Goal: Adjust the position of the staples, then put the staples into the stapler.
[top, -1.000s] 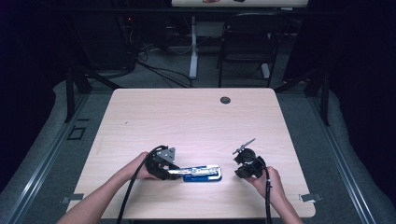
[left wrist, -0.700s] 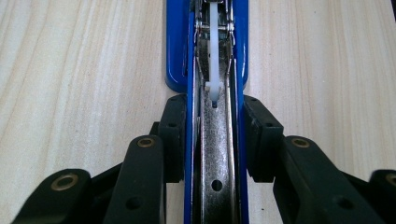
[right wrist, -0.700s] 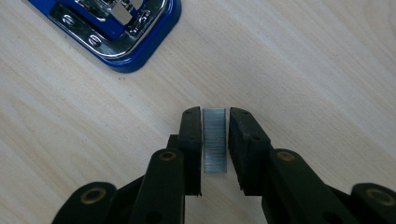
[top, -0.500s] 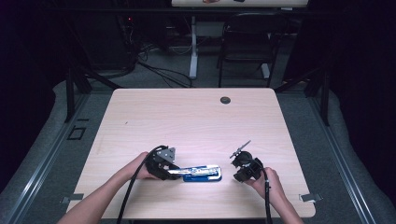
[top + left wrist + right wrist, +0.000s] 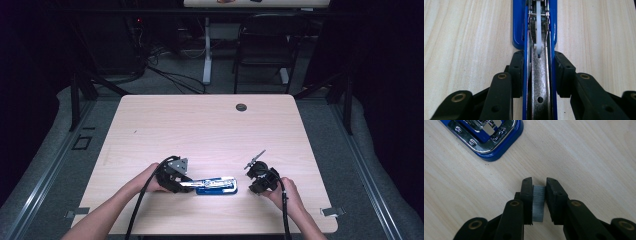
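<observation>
The left tool (image 5: 537, 75) clamps the open stapler (image 5: 537, 30); the right tool (image 5: 539, 195) pinches a staple strip (image 5: 538, 203) that could slip if tilted.

Light wooden table (image 5: 210, 130) mid-frame; blue stapler (image 5: 216, 185) lies flat near its lower edge (dark grommet (image 5: 241, 107) up top).

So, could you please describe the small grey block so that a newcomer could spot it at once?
On the pale wooden table, look near the front edge, right of the blue stapler. The right tool hovers there, shut on a strip of staples: a short, ridged grey block, unlike the glossy blue stapler.
</observation>
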`<state>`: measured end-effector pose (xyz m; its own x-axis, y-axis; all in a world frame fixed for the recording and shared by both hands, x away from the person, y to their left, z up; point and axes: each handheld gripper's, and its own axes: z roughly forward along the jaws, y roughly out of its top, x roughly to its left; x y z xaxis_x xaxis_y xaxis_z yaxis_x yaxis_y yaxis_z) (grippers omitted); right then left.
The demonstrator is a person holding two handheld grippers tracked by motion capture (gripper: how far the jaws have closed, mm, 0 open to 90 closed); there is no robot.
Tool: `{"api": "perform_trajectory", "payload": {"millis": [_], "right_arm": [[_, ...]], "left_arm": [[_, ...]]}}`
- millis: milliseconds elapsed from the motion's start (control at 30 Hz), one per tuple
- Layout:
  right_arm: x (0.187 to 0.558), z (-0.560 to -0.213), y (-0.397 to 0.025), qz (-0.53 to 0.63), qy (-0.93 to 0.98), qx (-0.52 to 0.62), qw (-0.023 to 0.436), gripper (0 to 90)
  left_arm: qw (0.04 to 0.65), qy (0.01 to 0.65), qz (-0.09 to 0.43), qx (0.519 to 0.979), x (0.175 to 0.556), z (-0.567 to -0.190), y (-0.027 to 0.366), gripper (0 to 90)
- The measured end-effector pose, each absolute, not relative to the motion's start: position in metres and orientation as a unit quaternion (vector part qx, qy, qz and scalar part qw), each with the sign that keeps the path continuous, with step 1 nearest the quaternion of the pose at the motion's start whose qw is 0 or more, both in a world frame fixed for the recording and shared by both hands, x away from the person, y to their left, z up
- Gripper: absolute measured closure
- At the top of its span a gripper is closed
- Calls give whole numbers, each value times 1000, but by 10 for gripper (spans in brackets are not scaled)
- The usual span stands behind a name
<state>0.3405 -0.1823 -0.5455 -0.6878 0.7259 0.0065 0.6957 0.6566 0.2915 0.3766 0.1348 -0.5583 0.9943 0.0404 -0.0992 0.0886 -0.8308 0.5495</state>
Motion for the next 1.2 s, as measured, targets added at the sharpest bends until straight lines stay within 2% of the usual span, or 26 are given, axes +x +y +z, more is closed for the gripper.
{"api": "perform_trajectory", "payload": {"millis": [300,467,500,933,967,1000,1100,1200], "right_arm": [[342,-540,-184,120,915,384,27,784],[343,-536,-186,123,913,387,28,785],[341,-540,-186,156,905,393,49,785],[341,-531,-190,170,903,389,60,785],[342,-525,-191,145,912,382,32,785],[340,-537,-190,227,891,387,65,785],[341,-537,-190,247,885,390,60,785],[343,-527,-192,188,901,388,51,785]], "left_arm": [[290,33,-43,956,377,-559,135,652],[289,33,-43,956,377,-559,135,652],[289,33,-43,956,377,-559,135,652],[287,29,-40,957,376,-559,134,653],[288,29,-41,956,377,-559,134,653],[288,28,-41,956,377,-559,134,653],[289,29,-39,956,376,-560,134,653],[289,28,-39,956,376,-560,134,653]]}}
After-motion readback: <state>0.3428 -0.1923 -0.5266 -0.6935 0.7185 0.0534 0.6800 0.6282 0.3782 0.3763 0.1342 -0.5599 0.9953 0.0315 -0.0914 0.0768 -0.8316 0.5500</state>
